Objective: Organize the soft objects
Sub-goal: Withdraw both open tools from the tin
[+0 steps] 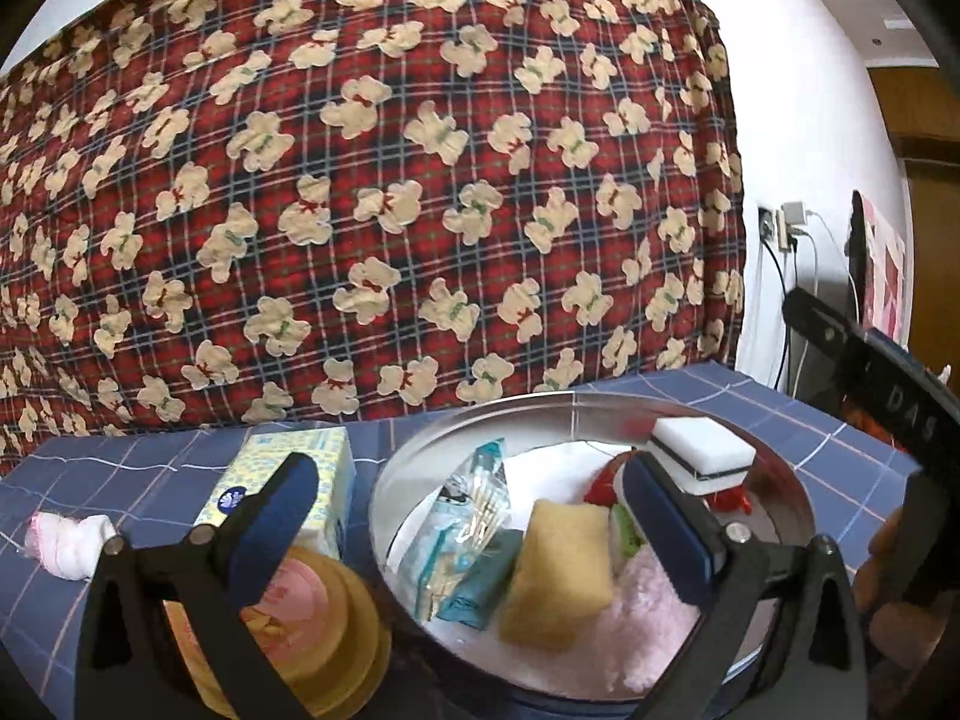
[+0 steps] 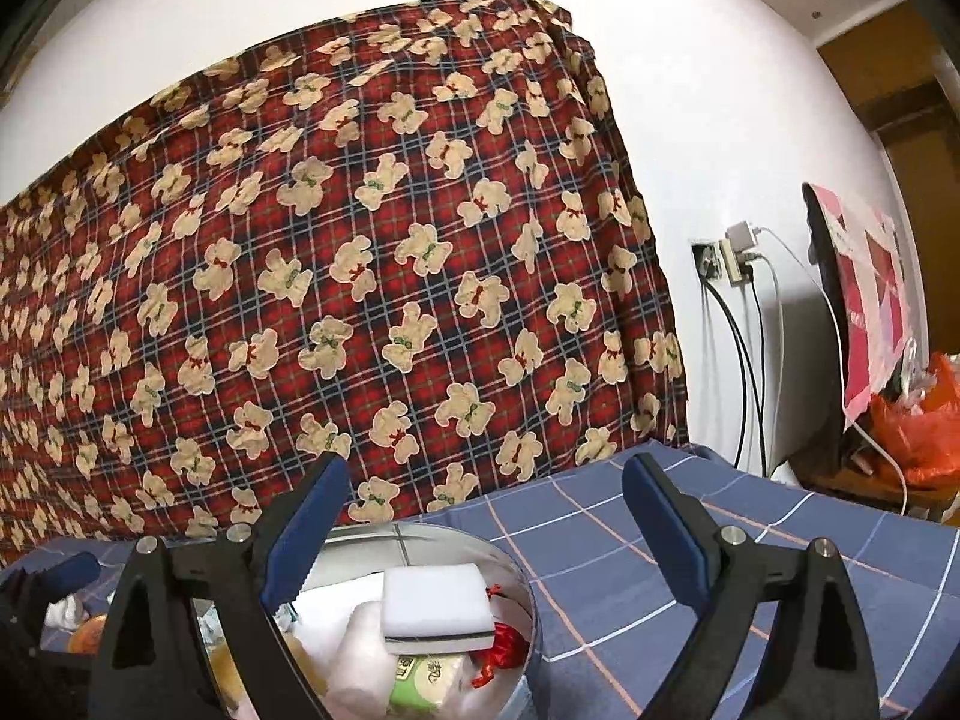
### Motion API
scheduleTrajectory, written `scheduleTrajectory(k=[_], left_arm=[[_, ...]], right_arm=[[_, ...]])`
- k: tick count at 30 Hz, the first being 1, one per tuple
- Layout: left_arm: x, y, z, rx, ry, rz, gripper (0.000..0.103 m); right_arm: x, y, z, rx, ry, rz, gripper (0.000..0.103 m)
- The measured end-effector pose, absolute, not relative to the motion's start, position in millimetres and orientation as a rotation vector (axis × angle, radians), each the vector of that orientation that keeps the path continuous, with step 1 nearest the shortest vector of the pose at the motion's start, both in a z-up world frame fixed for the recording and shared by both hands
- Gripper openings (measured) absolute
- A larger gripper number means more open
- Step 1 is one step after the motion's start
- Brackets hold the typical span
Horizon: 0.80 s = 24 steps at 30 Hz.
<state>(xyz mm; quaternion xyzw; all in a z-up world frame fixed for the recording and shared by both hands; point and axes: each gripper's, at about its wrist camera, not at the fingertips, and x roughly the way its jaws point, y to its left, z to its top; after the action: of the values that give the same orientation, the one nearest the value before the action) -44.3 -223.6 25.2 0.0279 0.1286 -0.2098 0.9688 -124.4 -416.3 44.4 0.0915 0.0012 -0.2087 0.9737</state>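
Note:
A round metal tin stands on the blue checked cloth and holds soft things. Among them are a white sponge with a dark stripe, a yellow sponge, a pink fluffy towel and blue wrapped packets. My left gripper hovers open just over the tin's near side, with nothing pinched. My right gripper is open and empty, above and to the right of the tin. The white sponge lies below its left finger, over a green tissue packet.
Left of the tin are a yellow patterned tissue box, a stack of yellow lidded tubs and a rolled pink-and-white cloth. A red bear-print blanket hangs behind the table. Cables and a wall socket are at the right.

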Motion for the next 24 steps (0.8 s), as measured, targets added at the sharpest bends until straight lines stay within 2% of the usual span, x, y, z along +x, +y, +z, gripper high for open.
scheduleTrajectory(k=[8,24], left_arm=[[-47,-218,23,0.056,0.274,-0.431,0.103],[-53,-212,21,0.048,0.285,-0.44,0.103]], right_arm=[[-118,-391,42,0.073,0.037,-0.414,0.094],[-126,-386,40,0.132,0.056,-0.412,0.094]])
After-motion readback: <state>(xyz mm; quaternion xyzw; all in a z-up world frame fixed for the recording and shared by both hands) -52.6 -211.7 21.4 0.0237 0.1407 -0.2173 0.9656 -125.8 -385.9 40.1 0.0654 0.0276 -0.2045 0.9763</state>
